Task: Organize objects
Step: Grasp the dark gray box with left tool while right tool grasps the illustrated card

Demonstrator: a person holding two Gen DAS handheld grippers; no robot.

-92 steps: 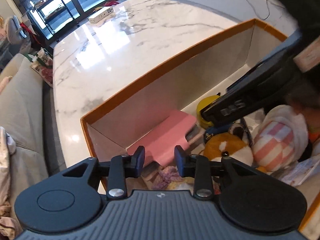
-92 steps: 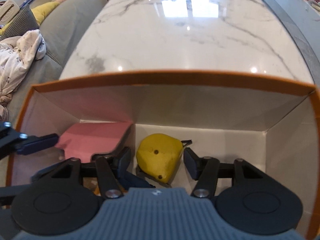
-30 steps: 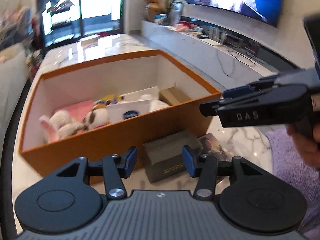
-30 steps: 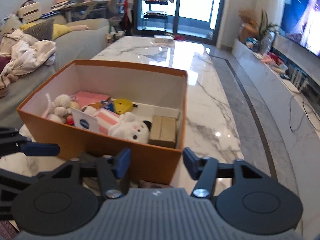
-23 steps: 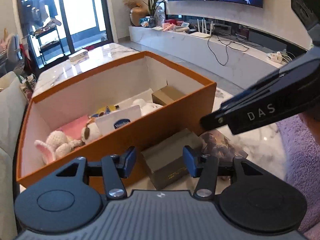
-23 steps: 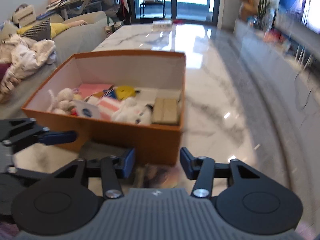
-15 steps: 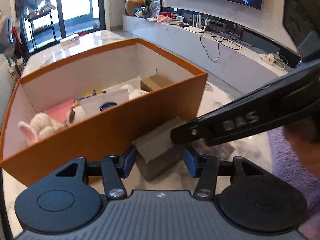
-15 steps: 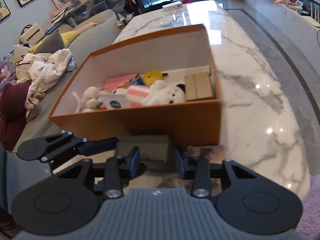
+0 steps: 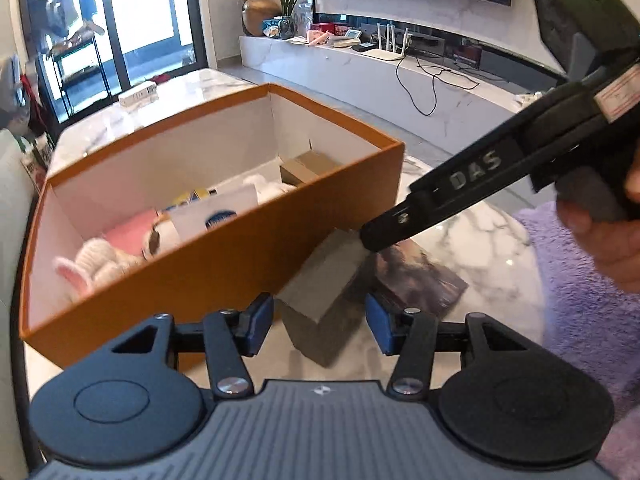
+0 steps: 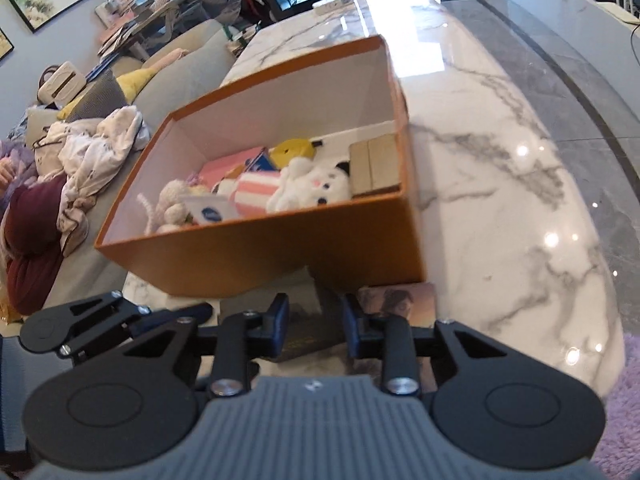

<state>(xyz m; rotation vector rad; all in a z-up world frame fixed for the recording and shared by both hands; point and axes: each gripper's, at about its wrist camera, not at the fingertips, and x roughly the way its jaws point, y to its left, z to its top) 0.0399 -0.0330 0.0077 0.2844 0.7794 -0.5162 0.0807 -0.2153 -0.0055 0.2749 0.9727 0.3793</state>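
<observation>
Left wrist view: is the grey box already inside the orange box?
No, the grey box sits on the marble table, outside the orange box.

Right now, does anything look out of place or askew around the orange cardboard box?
Yes: a grey rectangular box sits tipped on the white marble table, outside the orange cardboard box, partly over a dark printed card. The toys lie inside.

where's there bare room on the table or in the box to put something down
Bare marble table right of the orange box, and beyond its far wall. Inside, only a strip by the back wall. Crowded: the box floor with plush toys, and the near front by the grey box.
</observation>
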